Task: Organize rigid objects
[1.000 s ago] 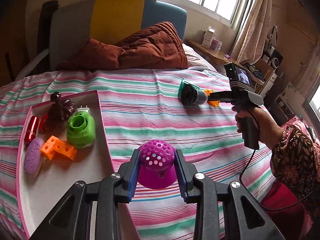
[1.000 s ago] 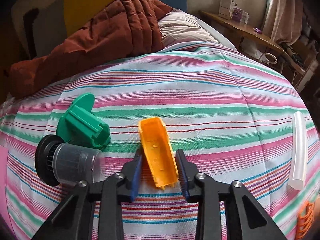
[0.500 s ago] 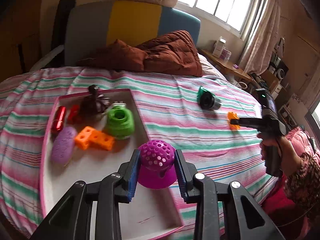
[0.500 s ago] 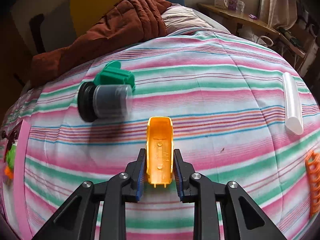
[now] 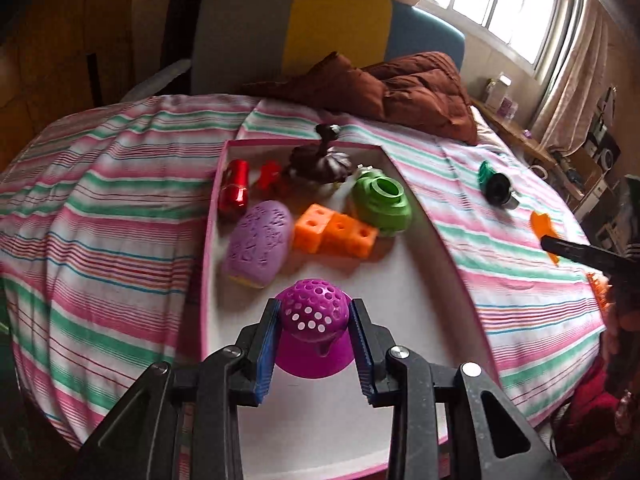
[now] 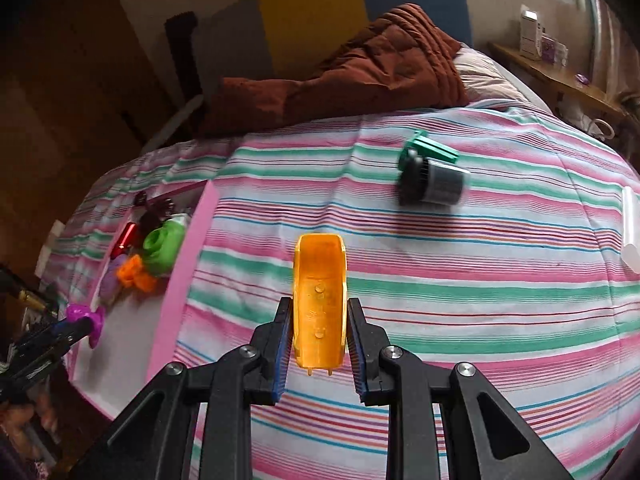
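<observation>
No legible writing or brand marks on any object; the boxes on the far shelf are too small to read.

Left gripper (image 5: 313,338) is clamped on a magenta perforated dome (image 5: 311,312): rounded top pierced with small round holes, flared skirt below. It hangs over the near, bare part of the white tray (image 5: 404,276) with its pink rim, which lies on the striped bed (image 5: 120,216).

In the tray's far half: a red metallic cylinder (image 5: 236,186), a small red piece (image 5: 269,174), a dark brown ridged ornament (image 5: 320,160), a green plastic ring-shaped part (image 5: 382,200), an orange block of cubes with holes (image 5: 336,234), and a lilac oval with raised pattern (image 5: 260,242). The orange block lies just beside the lilac oval and the green part.

Right gripper (image 6: 319,344) is closed on an orange trough-shaped piece (image 6: 319,280): open channel, rounded far end, small studs inside. It is held above the bed, right of the tray.

On the bed, well apart from the tray: a black-and-clear cylinder (image 6: 434,184) touching a teal plastic part (image 6: 430,148); a translucent white tube (image 6: 631,232) at the right edge. A brown quilt (image 6: 360,72) lies at the head of the bed.
</observation>
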